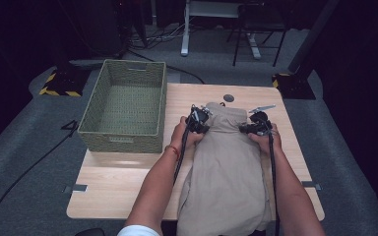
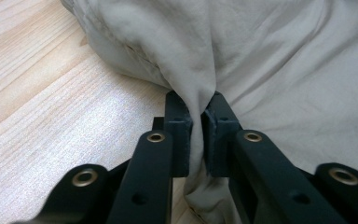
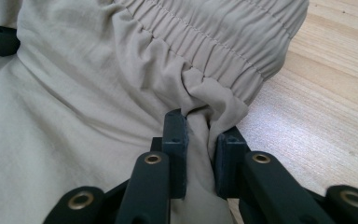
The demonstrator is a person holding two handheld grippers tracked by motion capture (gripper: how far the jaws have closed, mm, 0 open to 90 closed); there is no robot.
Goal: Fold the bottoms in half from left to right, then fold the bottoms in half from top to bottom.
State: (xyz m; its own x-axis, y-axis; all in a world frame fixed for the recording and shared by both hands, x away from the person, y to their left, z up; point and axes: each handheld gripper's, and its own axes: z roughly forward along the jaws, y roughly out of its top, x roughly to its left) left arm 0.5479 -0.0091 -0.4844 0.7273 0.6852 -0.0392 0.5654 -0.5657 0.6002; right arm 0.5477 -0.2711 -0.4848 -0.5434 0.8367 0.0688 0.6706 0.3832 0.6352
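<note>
So the beige trousers (image 1: 226,167) are lying flat on the wooden tabletop (image 1: 128,187), waistband at the far end, legs running back toward the person. The left tool (image 2: 196,128) is pinching a fold of fabric at one side of the waist, and the right tool (image 3: 200,140) is clamped on the other side, just below the elastic. A woven basket (image 1: 123,142) sits off to the left.
</note>
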